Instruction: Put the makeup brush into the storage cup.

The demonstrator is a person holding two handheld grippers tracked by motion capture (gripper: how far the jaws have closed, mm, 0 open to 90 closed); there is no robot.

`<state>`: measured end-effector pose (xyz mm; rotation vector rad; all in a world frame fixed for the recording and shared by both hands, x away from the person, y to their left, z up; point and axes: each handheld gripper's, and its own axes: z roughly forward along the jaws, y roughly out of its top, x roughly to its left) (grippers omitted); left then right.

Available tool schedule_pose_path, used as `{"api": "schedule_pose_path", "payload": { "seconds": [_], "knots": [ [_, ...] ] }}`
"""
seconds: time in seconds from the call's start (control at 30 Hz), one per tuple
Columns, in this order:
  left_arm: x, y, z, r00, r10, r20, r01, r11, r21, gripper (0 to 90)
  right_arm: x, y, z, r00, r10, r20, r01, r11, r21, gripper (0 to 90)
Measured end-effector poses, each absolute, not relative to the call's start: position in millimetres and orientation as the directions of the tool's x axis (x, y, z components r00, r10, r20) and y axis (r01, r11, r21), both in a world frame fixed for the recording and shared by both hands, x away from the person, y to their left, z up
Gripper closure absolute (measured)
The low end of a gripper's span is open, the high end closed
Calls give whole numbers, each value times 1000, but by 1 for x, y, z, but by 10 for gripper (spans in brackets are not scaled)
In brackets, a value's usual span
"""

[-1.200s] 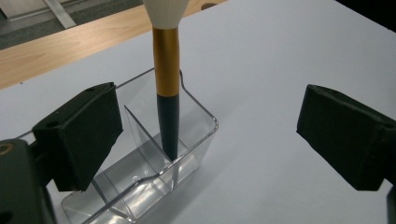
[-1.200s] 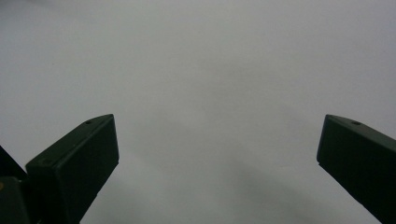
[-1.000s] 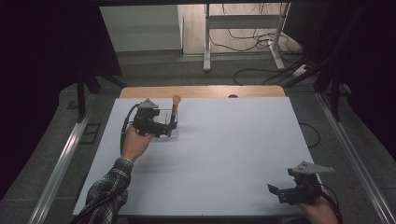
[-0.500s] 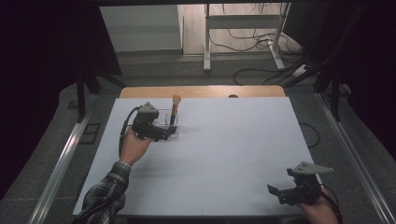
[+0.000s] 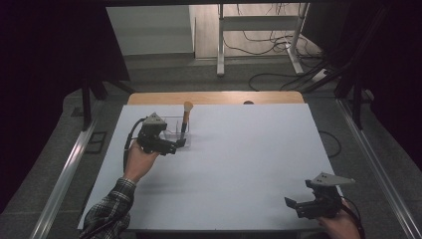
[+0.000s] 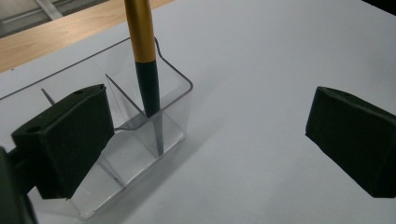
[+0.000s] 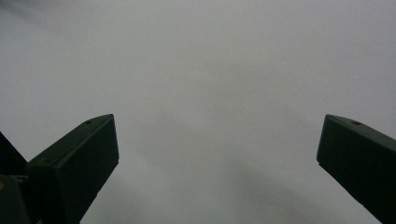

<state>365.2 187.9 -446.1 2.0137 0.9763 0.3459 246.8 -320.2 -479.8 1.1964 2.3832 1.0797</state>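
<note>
One brush (image 6: 144, 56) standing in clear organizer (image 6: 175, 109); my left gripper (image 5: 171, 145) released beside it, right gripper (image 5: 298, 205) released, idle. Next, I judge: retreat clear.

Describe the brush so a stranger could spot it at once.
Start at the white table and go to its far left area, where a clear box sits by the left claw. The brush stands in that box, leaning on a divider. Its gold and black handle is the only coloured thing there.
</note>
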Motion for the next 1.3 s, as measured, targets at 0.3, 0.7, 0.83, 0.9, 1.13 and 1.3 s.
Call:
{"api": "schedule_pose_path", "payload": {
  "seconds": [0.3,0.7,0.83,0.9,1.13,1.3],
  "knots": [
    [358,193,-454,666,737,-118,504,-327,799,11,247,-320,-480,-628,774,84,576,390,718,0],
    [350,195,-462,668,735,-119,494,-318,809,12,247,-319,-480,-627,774,84,575,388,721,0],
    [347,194,-462,668,734,-122,494,-314,811,12,246,-319,-480,-627,775,83,574,387,722,0],
    [346,194,-462,671,732,-120,493,-319,810,12,246,-319,-480,-627,775,83,574,387,722,0],
    [342,195,-464,673,730,-121,499,-328,802,12,246,-319,-480,-626,775,83,574,386,722,0],
    [339,197,-465,671,731,-123,502,-326,801,13,246,-319,-480,-627,775,83,573,387,722,0]
  ]
}}
